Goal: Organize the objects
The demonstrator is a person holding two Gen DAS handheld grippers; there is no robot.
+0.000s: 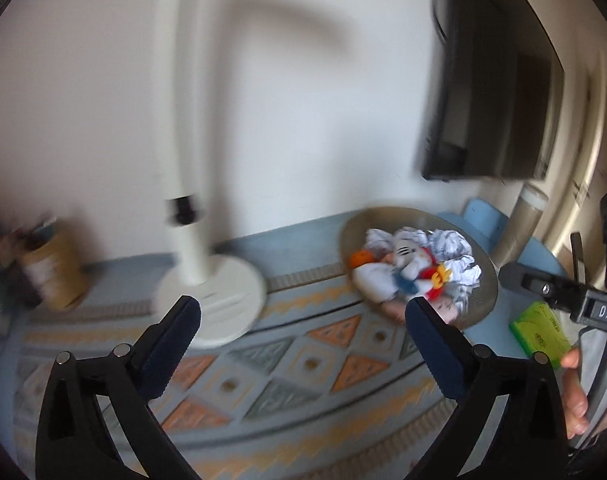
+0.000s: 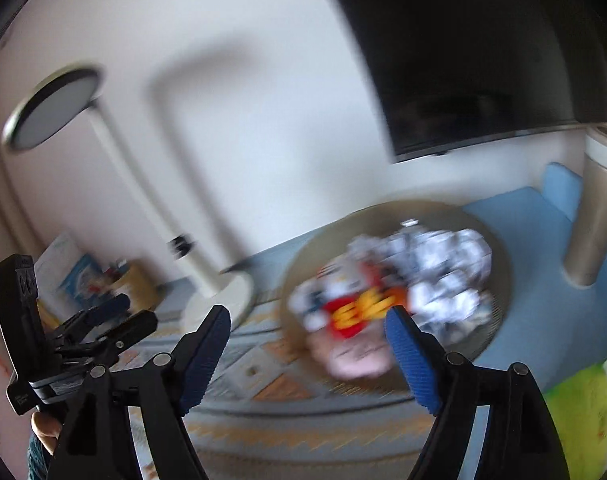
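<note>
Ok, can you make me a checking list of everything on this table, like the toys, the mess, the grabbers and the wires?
Surface: patterned tablecloth, blue edge.
Job's things: round basket holding plush toys and crumpled paper.
Clutter: white lamp, pen holder, green box, tan cylinder.
Grippers: left gripper open, empty; right gripper open, empty.
Cables: one dark cable by the screen.
Surroundings: white wall, dark screen.

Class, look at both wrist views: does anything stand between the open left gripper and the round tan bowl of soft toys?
Nothing visible does. The left gripper is open and empty, and only bare patterned tablecloth lies before the round tan bowl.
</note>
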